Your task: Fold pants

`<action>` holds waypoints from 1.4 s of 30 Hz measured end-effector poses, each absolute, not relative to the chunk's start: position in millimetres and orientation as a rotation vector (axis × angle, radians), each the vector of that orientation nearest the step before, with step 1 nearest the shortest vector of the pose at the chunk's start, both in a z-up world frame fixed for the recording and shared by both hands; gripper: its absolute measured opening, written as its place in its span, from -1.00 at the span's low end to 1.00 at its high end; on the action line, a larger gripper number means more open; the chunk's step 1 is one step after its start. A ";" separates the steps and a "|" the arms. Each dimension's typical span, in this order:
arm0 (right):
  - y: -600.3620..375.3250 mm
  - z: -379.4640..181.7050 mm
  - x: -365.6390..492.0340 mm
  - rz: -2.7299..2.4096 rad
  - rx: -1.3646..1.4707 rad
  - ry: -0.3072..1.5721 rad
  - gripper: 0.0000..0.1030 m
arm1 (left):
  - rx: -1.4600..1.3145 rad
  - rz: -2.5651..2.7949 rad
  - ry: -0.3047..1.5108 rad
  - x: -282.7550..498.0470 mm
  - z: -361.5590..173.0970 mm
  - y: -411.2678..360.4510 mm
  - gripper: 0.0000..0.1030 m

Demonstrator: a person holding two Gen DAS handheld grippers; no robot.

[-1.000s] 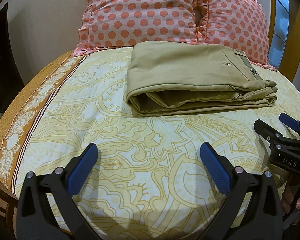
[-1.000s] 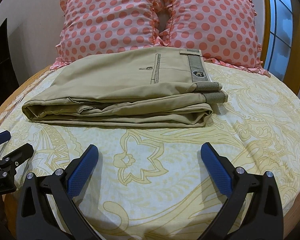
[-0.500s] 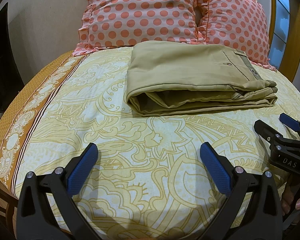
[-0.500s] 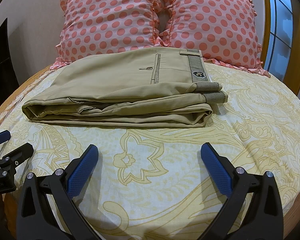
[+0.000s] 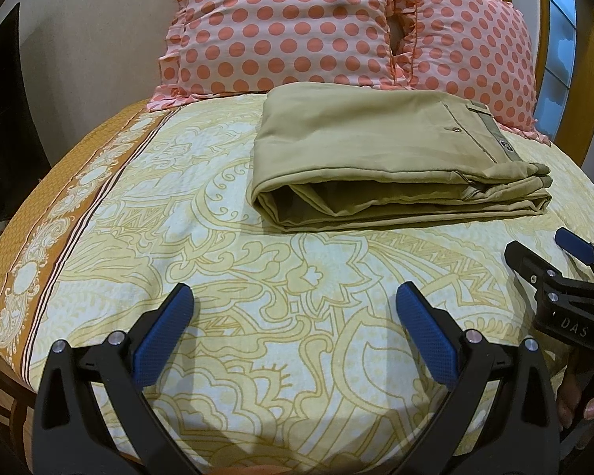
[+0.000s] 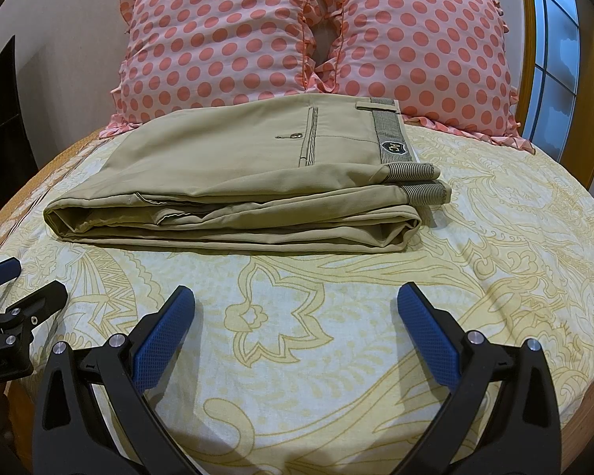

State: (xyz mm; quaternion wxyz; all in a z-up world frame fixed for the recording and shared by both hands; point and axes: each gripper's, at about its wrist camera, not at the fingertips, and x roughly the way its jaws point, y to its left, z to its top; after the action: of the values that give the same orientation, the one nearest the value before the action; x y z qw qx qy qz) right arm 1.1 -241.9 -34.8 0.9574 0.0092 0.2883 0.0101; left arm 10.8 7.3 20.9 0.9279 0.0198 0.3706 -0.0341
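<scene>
Khaki pants (image 5: pixel 376 150) lie folded in a flat rectangular stack on the bed, waistband to the right; they also show in the right wrist view (image 6: pixel 257 182). My left gripper (image 5: pixel 293 308) is open and empty, above the sheet, well short of the pants. My right gripper (image 6: pixel 295 308) is open and empty, also short of the pants' near edge. The right gripper shows at the right edge of the left wrist view (image 5: pixel 550 253), and the left gripper at the left edge of the right wrist view (image 6: pixel 16 285).
A yellow patterned bedsheet (image 5: pixel 217 261) with an orange border (image 5: pixel 51 229) covers the bed. Two pink polka-dot pillows (image 6: pixel 217 43) (image 6: pixel 423 51) stand behind the pants. A window (image 6: pixel 554 59) with a wooden frame is at the right.
</scene>
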 end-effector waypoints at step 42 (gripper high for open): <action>-238.8 -34.5 1.7 0.015 0.019 0.579 0.97 | 0.040 -0.068 0.755 11.2 20.9 8.2 0.97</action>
State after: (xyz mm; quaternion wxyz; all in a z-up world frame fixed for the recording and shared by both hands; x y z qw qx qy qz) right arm 1.7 -238.8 -34.5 0.9583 0.0094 0.2854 0.0072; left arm 11.2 8.2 20.9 0.9289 0.0194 0.3683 -0.0333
